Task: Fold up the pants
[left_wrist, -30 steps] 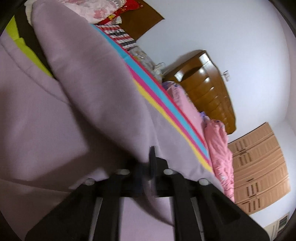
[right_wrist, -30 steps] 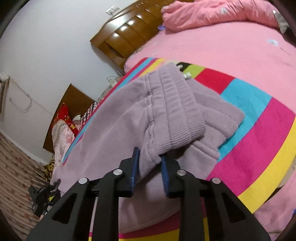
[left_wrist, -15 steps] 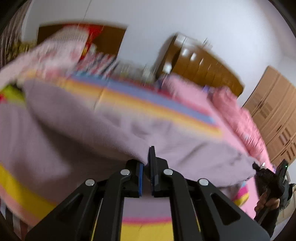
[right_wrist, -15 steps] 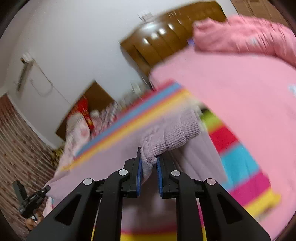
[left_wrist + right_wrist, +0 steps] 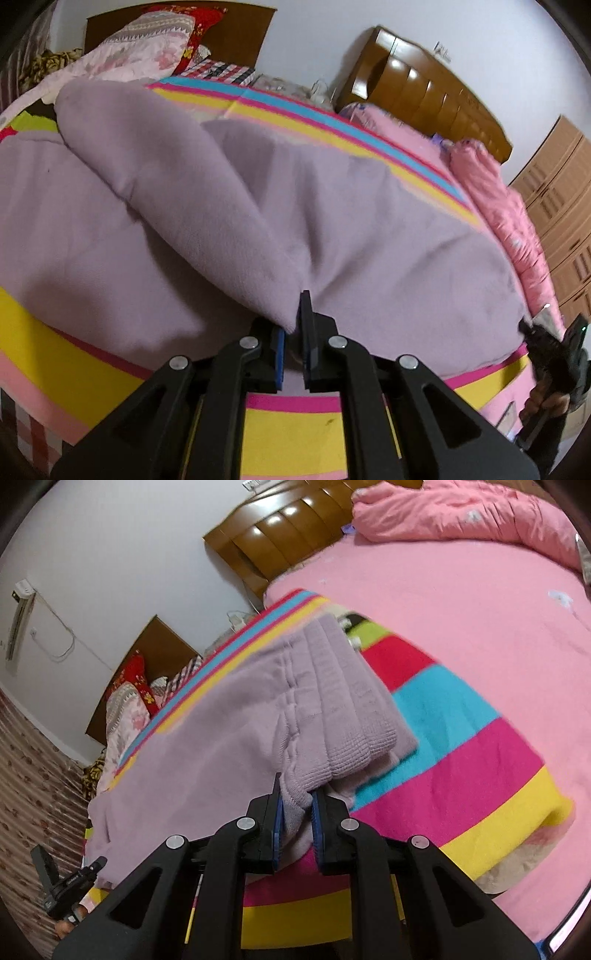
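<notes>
The lilac fleece pants (image 5: 229, 206) lie across the striped blanket (image 5: 317, 428) on the bed, filling the middle of both wrist views. They look thick, soft and floppy, light enough to lift by an edge yet bulky enough to sag and drag, so corners and the banded end make the surest holds. The left hand-held gripper (image 5: 293, 328) pinches a folded corner of the leg fabric at lower centre. The right hand-held gripper (image 5: 297, 805) pinches the ribbed waistband (image 5: 343, 709), though motion blur there leaves it unclear how many layers it holds. The plush nap probably grips the pads well rather than slipping.
</notes>
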`<state>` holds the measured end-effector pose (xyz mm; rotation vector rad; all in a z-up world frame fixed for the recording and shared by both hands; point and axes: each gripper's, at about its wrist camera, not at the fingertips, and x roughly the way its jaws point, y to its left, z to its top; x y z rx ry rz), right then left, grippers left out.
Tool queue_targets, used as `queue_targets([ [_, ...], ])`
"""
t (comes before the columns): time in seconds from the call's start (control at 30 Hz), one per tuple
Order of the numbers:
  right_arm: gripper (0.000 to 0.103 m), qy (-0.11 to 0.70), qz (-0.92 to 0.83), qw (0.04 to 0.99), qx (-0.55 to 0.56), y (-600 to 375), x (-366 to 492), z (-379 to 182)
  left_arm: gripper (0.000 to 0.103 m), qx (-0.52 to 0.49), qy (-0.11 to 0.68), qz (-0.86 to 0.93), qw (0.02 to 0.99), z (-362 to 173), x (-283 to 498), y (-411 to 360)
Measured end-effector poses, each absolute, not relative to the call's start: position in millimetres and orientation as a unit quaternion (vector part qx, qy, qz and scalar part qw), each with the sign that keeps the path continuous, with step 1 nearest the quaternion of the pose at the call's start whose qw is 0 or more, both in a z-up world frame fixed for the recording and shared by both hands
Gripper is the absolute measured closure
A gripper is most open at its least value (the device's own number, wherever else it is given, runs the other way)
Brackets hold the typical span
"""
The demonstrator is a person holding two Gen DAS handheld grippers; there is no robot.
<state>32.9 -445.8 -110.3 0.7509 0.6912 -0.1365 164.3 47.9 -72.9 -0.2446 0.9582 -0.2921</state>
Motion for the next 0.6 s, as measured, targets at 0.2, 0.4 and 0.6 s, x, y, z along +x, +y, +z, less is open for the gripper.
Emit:
queue_targets([
  [0.2, 0.08, 0.327, -0.057, 0.865, 0.375, -449, 27, -103, 0.032, -0.157, 0.454, -0.146, 0.865, -71, 166, 60],
  [0.4, 0.049, 0.291, -0.146, 0.906, 0.272, -411, 9, -65, 0.011, -0.272, 0.382, -0.121, 0.875, -56, 157, 138],
  [0.6, 0.05, 0.3, 0.017, 0.945, 0.129, -284, 62, -34, 0.011, -0.361, 0.363, -0.034, 0.858, -71, 155, 219],
])
